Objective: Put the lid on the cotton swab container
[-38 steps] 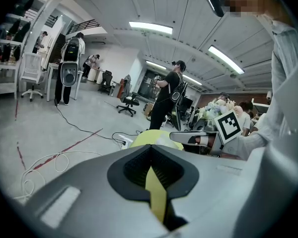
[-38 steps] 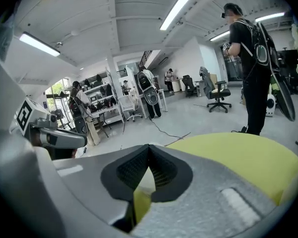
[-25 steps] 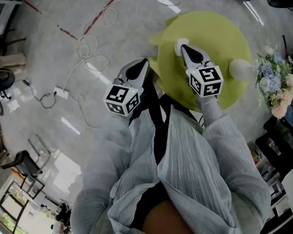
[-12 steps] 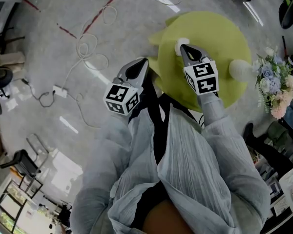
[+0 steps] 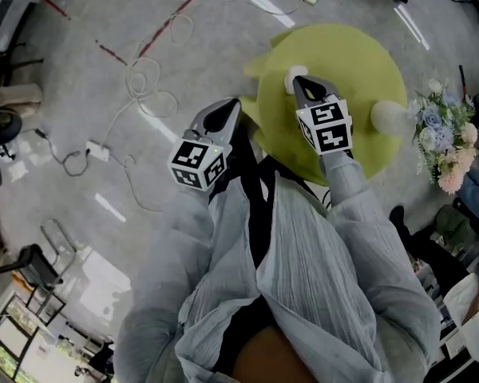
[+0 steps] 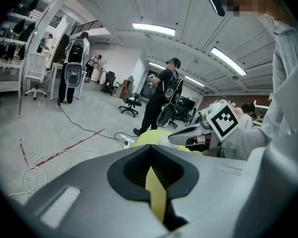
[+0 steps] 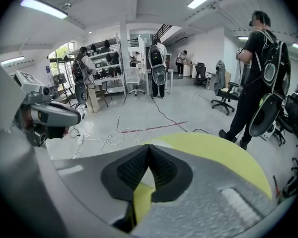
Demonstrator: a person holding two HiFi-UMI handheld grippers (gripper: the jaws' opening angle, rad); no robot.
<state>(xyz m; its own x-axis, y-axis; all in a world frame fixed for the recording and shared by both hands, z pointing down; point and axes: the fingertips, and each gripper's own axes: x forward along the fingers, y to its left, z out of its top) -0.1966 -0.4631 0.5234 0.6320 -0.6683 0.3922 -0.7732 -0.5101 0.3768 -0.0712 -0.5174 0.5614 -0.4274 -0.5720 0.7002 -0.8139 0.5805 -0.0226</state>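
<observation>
A round yellow-green table stands in front of me. On it, a small white round object sits right at the tips of my right gripper, which is shut and holds nothing. In the right gripper view that gripper has its jaws meeting at the tip, and the white object shows through the gap behind them. A larger white round object lies near the table's right edge; I cannot tell which is the lid. My left gripper hangs shut and empty off the table's left side, and the left gripper view shows it shut too.
Artificial flowers stand to the right of the table. White cables and a power strip lie on the grey floor at left. People with backpack rigs and office chairs stand around the room.
The head view has shifted a little. Both grippers stay shut and keep much the same places, the right one still at the small white object.
</observation>
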